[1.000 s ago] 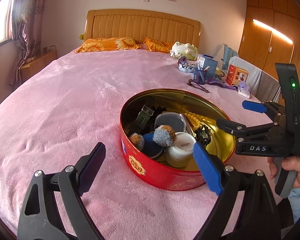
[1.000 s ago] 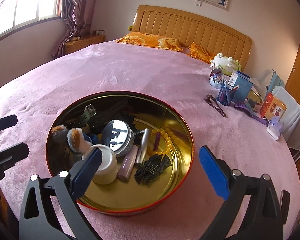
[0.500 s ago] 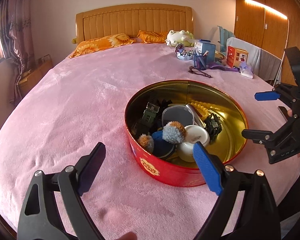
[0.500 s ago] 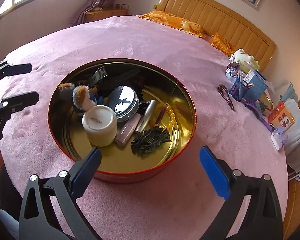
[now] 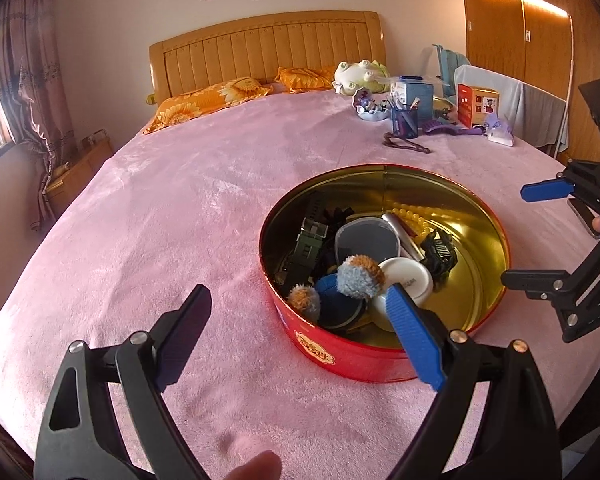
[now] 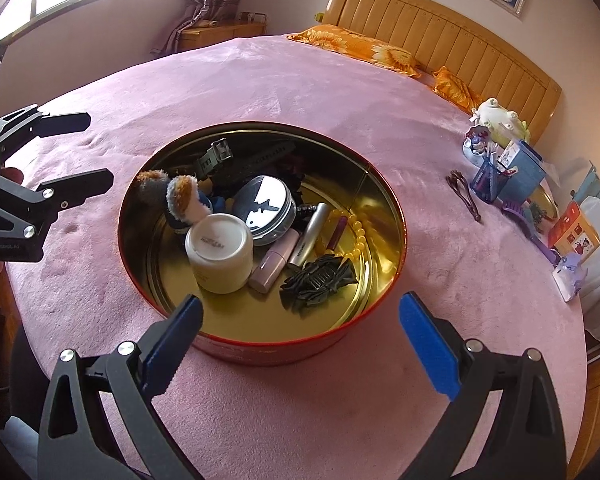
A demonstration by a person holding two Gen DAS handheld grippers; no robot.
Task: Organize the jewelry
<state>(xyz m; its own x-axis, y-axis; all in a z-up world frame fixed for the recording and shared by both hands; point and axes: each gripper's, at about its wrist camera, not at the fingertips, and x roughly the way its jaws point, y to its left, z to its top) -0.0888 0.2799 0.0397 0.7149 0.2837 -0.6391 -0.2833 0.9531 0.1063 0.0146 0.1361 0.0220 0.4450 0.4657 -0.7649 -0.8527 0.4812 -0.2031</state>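
A round red tin [image 5: 340, 356] with a gold inside sits on the pink bedspread [image 5: 180, 208]. It holds a green watch [image 5: 310, 240], pompom hair ties [image 5: 358, 276], a white jar [image 6: 220, 252], a round mirror compact [image 6: 266, 204], tube cosmetics [image 6: 310, 234], yellow beads [image 6: 358, 236] and a black hair claw [image 6: 320, 280]. My left gripper [image 5: 298, 294] hovers open at the tin's near left side, nothing between its pads. My right gripper [image 6: 300, 302] hovers open over the tin's near rim [image 6: 260, 354], also empty. Each shows in the other's view: right gripper [image 5: 518, 236], left gripper [image 6: 98, 148].
At the bed's far right stand a blue pen cup [image 5: 405, 122], a blue box [image 5: 414, 92], a plush frog [image 5: 360, 74], a purple comb [image 5: 448, 131], an orange box [image 5: 476, 104] and a brown hair clip [image 5: 404, 145]. Orange pillows [image 5: 212, 102] lie by the headboard. A fingertip [image 5: 256, 464] shows below.
Both wrist views have rolled and tilted, so the tin sits differently in each frame. Both grippers stay wide open and about in place. The tin's contents have not moved.
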